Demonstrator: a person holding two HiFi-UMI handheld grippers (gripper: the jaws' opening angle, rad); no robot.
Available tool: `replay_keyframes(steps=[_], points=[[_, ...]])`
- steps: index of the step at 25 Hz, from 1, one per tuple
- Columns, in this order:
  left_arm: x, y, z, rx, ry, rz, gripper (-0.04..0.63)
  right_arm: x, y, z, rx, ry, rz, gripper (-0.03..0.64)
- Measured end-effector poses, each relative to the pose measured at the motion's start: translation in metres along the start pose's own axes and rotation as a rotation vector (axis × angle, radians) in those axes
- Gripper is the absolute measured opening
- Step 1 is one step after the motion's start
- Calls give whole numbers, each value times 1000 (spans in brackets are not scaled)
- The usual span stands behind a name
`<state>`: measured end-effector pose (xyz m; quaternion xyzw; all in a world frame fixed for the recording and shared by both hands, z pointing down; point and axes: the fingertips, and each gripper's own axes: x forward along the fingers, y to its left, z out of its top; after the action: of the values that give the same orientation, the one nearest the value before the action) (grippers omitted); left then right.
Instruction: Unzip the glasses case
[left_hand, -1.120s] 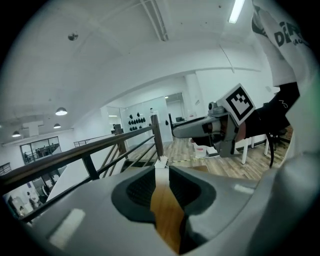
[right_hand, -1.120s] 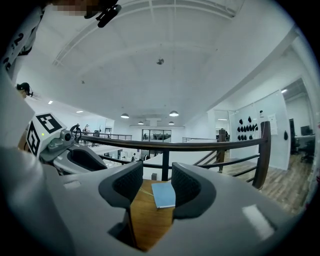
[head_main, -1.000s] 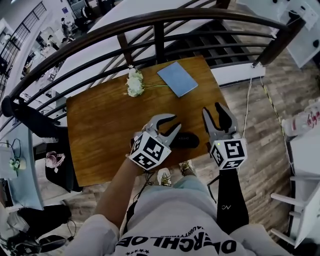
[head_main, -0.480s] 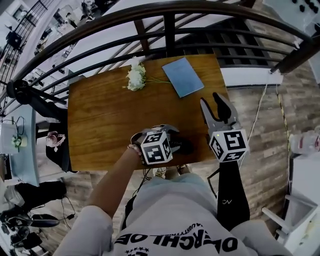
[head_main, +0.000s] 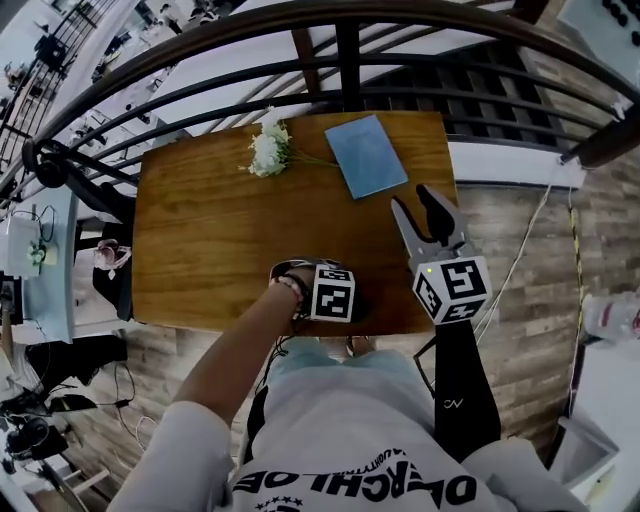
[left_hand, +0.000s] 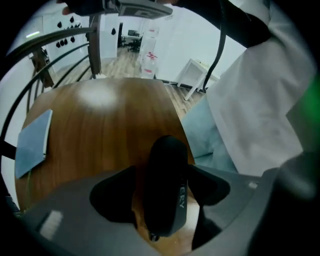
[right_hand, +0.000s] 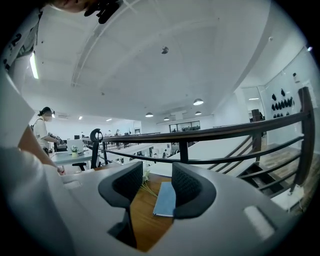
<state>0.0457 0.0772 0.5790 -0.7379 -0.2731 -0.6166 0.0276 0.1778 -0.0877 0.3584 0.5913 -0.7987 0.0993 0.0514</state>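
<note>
While your left hand-held gripper (left_hand: 161, 192) points steeply down at the desk (head_main: 215, 235), its jaws stand spread and the glasses case (left_hand: 166, 165) lies on the wood between the 2 pads. It is released, not clamped. A strip of wood shows between the left pad and the case. On the right the pad's edge meets the case's outline, so you cannot tell whether it touches there.

The case is black and matte, a long oval with a rounded far end, running lengthwise away from the gripper along the line of its jaws. A greyer band follows its right flank, with pale letters printed along it. At the end nearest the gripper, a small shiny piece sits on the case's edge. In your head view that gripper's marker cube (head_main: 331, 292) covers nearly all of the case. Only a dark sliver shows just right of the cube, close to the desk's near edge.

Your right hand-held gripper (head_main: 413, 198) is held about level over the desk, to the right of the left one, its jaws parted with nothing between them. Beyond its jaws lie 1 blue notebook (right_hand: 165, 199) and a sprig of white flowers (right_hand: 146, 176), with a dark railing (right_hand: 200, 134) behind.
</note>
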Motion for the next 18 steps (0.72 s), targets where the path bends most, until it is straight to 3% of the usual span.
replay_keyframes(steps=[4,7,9,14,18], points=[[23,-25,-6,-5,62,-154,322,0,-4,-2,-10,4,19,212],[28,-35,-5,-84,17,-212,275,1,-10,3,-13,-10,13,212],[22,-24,2,-202,-82,-190,273,1,-12,6,-15,-16,9,212],[-15,29,9,-568,-441,-71,272,5,-3,3,-33,1,33,212],[-34,68,-7,-838,-638,32,272,13,3,2,-38,7,49,212]])
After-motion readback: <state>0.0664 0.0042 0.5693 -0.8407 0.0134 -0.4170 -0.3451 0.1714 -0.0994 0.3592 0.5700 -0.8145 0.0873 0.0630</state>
